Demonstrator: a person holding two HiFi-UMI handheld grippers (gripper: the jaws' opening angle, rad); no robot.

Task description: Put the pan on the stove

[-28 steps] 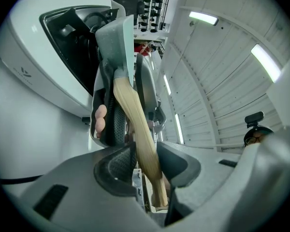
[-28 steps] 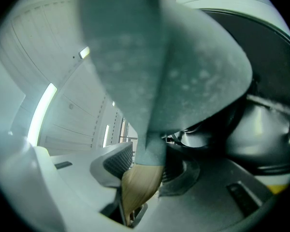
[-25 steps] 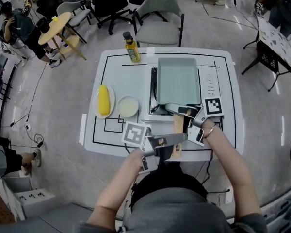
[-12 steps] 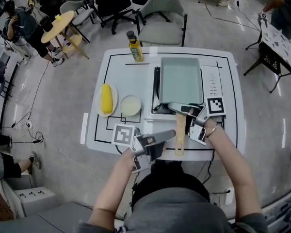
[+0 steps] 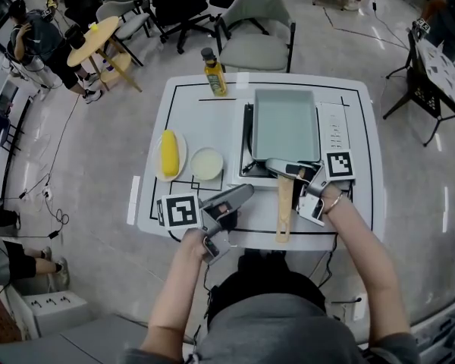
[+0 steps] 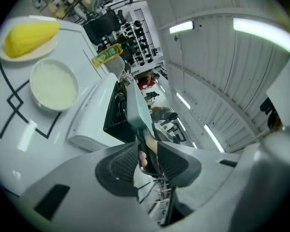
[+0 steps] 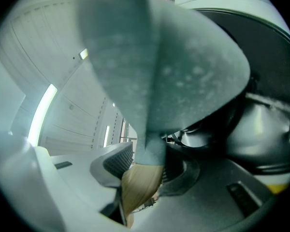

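The pale green rectangular pan point(image 5: 284, 123) lies over the white stove point(image 5: 330, 127) at the table's right. Its wooden handle point(image 5: 285, 203) points toward me. My right gripper point(image 5: 279, 167) is shut on that handle close to the pan. In the right gripper view the wooden handle point(image 7: 139, 187) sits pinched between the pads, with the pan point(image 7: 183, 57) filling the frame above. My left gripper point(image 5: 243, 193) hovers left of the handle, apart from it. Its jaws are closing with nothing between them. From the left gripper point(image 6: 147, 153) I see the pan point(image 6: 135, 108) edge-on beyond the tips.
On the table's left half sit a corn cob on a plate point(image 5: 170, 154) and a small white bowl point(image 5: 207, 163). An oil bottle point(image 5: 214, 74) stands at the far edge, with a grey chair point(image 5: 259, 29) behind it. People and a round table point(image 5: 91, 40) are at the far left.
My left gripper has drawn back to the left, away from the end of the wooden handle. The pan and my right gripper have stayed where they were.
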